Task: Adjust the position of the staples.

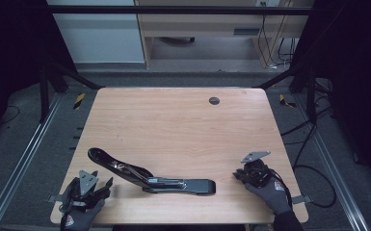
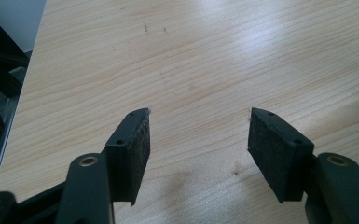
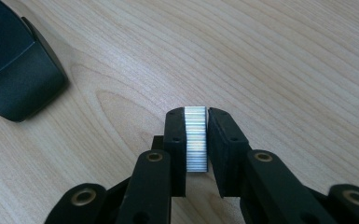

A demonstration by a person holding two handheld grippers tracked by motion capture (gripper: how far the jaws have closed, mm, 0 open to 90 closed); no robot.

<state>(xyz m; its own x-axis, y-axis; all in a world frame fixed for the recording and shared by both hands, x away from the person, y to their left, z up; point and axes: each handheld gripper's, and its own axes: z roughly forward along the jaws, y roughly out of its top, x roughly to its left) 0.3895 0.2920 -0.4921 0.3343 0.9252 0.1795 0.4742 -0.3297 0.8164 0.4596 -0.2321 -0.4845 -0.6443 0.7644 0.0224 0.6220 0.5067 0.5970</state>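
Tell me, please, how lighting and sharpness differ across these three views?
High view: dim, dark surroundings, the stapler nearly a silhouette. Left gripper view: bright glare across the table. Right gripper view: the staple strip gleams; the near jaws look soft.

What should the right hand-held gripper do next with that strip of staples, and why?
Probably carry the staple strip left toward the opened stapler. The right hand-held gripper pinches the strip between its pads, apart from the stapler, whose top is swung up. The left hand-held gripper is open, free to steady it.
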